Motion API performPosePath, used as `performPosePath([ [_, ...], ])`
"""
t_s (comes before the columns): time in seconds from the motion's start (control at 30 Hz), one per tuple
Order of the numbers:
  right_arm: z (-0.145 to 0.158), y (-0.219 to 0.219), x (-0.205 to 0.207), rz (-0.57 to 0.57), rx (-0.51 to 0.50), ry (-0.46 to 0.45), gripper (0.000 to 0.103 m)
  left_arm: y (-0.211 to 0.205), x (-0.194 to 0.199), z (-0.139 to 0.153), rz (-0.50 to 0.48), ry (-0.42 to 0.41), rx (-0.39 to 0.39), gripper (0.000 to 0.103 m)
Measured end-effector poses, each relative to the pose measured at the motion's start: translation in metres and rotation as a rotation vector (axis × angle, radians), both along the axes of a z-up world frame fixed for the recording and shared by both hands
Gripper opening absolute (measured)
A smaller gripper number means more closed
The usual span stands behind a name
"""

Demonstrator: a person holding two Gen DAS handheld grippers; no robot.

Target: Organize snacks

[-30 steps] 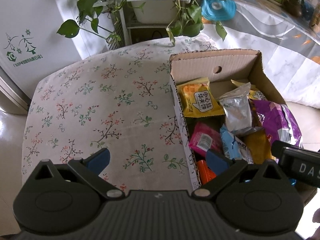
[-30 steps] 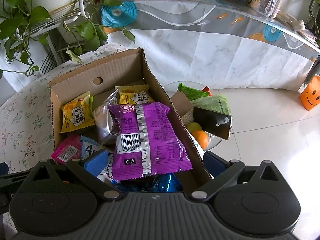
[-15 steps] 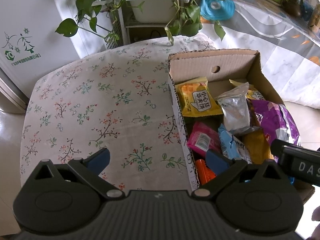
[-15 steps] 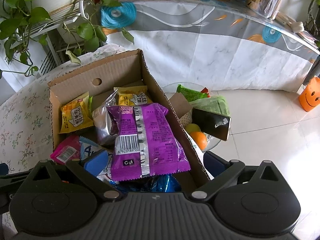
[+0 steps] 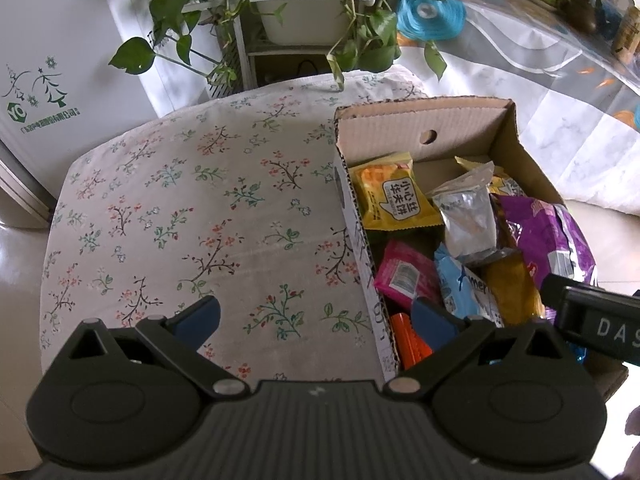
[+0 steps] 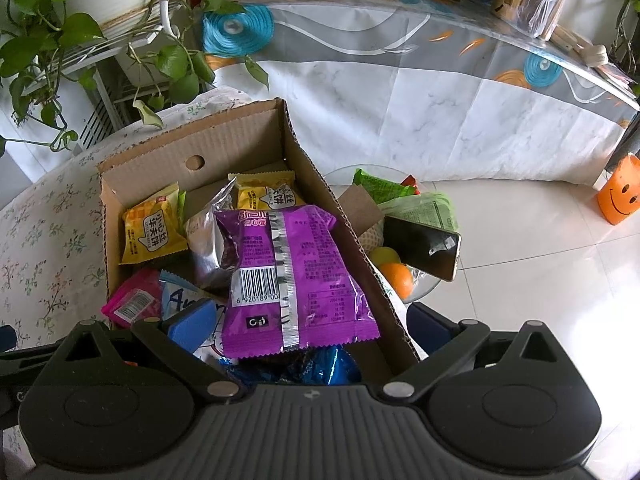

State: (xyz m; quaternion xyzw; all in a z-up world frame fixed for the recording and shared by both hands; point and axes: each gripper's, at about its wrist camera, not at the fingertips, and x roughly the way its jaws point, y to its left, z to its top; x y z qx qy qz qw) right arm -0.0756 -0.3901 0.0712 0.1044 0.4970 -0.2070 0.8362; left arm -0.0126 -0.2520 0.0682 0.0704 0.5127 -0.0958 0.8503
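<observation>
An open cardboard box [image 5: 424, 120] [image 6: 224, 140] holds several snack packets: a yellow one [image 5: 394, 196] [image 6: 152, 230], a silver one [image 5: 468, 216] [image 6: 208, 240], a pink one [image 5: 404, 276], a blue one [image 5: 460, 284] and a large purple bag [image 6: 296, 276] [image 5: 548, 232] on top. My left gripper [image 5: 316, 316] is open and empty, straddling the box's left wall. My right gripper [image 6: 308, 324] is open and empty, straddling the box's right wall above the purple bag's lower end.
The box sits on a floral cloth [image 5: 192, 208]. A glass bowl [image 6: 416, 292] right of the box holds fruit, green packets and a phone [image 6: 420, 246]. Potted vines [image 5: 280, 20] and a covered table [image 6: 420, 80] stand behind. An orange pumpkin cup [image 6: 618, 196] is on the floor.
Both grippers have drawn slightly back and up, so the box looks a little farther away. Both stay open and nothing in the box has moved.
</observation>
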Motion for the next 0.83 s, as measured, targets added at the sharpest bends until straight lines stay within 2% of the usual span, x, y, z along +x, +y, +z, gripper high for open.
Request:
performPosePath([
  [0.43,0.003,0.012,-0.001,0.044,-0.001,-0.011,0.103,0.006,-0.014,0.008,-0.044,-0.026,0.006,0.101],
  [0.73,0.004,0.015,-0.009,0.004,-0.001,-0.035,0.103,0.035,-0.022,0.016,-0.009,-0.043,0.007,0.101],
  [0.83,0.003,0.023,-0.011,0.023,0.002,-0.033,0.103,0.046,-0.025,0.018,-0.001,-0.046,0.005,0.101],
])
